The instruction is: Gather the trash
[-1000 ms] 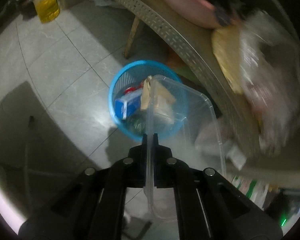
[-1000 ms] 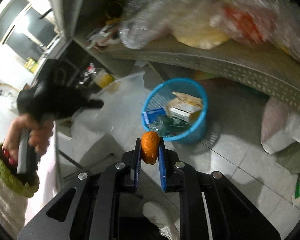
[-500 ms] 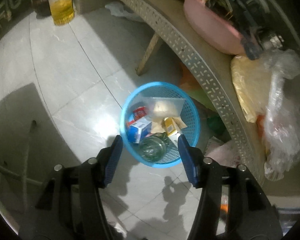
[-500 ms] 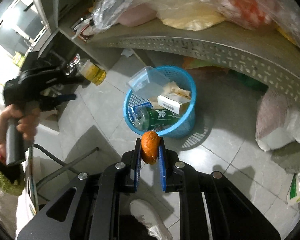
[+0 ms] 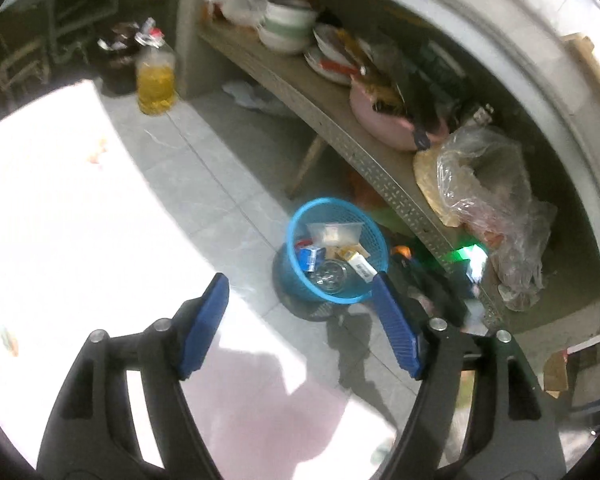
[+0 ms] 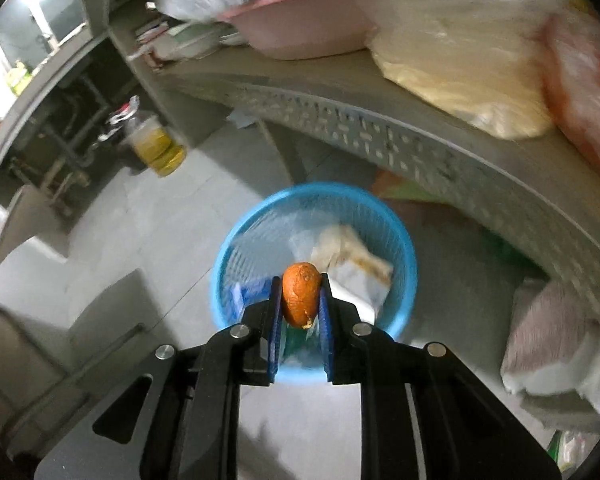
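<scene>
**Hovering over the bin: orange piece pinched on the right, left jaws spread wide**

Starting nearest the lens, the right gripper (image 6: 300, 300) is seen pressed together on an orange piece (image 6: 300, 298), a rough-skinned lump clamped between the two blue pads, with its top poking above the fingertips. Directly beyond it, the blue basket (image 6: 404, 292) is lined up underneath, and its contents are blurred: a pale paper wrapper (image 6: 352, 256) and something blue at the left side can be made out, little more.

Over on the left, the left gripper (image 5: 300, 316) is held spread wide with nothing between its blue pads (image 5: 204, 320). A bright white surface fills the near left of that view, washed out by light. Past the fingertips the same blue basket (image 5: 300, 220) is found on the grey tiled floor (image 5: 220, 184), and here the load is sharper: a clear plastic tub (image 5: 334, 232) lies at the far side, a small blue carton (image 5: 310, 258) at the left, a glass jar (image 5: 330, 276) nearest, and a white and yellow box (image 5: 358, 262) at the right.

Farther back, a perforated shelf (image 5: 340, 136) is run along just behind the basket, and on it a pink basin (image 5: 384, 120), stacked bowls (image 5: 288, 26) and a crumpled plastic bag (image 5: 484, 184) are seen. At the far corner, a bottle of yellow liquid (image 5: 156, 80) is stood on the floor.
</scene>
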Demonstrator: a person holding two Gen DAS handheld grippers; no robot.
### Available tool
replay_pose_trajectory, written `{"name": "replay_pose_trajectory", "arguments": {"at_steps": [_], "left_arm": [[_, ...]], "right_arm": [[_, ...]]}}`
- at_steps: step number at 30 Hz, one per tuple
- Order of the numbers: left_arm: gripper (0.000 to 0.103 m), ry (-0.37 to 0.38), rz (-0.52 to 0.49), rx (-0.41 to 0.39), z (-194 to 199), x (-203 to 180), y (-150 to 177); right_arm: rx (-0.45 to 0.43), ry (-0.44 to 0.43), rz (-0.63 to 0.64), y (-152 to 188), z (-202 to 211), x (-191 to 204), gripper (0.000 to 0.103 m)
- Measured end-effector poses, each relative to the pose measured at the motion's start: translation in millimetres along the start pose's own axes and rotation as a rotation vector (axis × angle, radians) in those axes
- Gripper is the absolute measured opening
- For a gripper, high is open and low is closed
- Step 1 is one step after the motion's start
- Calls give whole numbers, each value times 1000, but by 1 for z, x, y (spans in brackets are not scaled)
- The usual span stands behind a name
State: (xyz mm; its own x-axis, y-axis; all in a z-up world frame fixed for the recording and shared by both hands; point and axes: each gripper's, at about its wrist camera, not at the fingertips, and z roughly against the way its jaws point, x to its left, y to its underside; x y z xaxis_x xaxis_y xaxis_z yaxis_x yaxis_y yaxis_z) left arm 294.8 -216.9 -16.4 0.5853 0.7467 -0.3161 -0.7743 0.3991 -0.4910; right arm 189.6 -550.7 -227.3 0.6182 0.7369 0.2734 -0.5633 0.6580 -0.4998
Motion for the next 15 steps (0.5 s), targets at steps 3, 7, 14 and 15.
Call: {"name": "replay_pose_trajectory", "arguments": {"at_steps": [3, 7, 14, 15], "left_arm": [[75, -25, -9, -59, 32, 8, 20], [80, -74, -6, -153, 69, 16, 48], [82, -87, 33, -251, 101, 16, 91], [83, -86, 33, -260, 105, 15, 97]], "right_arm": [[-28, 39, -16, -13, -24, 0, 53], [-71, 44, -67, -11, -13, -6, 53], [-159, -3, -65, 22, 67, -9, 53], [-164, -8, -59, 27, 77, -8, 53]]}}
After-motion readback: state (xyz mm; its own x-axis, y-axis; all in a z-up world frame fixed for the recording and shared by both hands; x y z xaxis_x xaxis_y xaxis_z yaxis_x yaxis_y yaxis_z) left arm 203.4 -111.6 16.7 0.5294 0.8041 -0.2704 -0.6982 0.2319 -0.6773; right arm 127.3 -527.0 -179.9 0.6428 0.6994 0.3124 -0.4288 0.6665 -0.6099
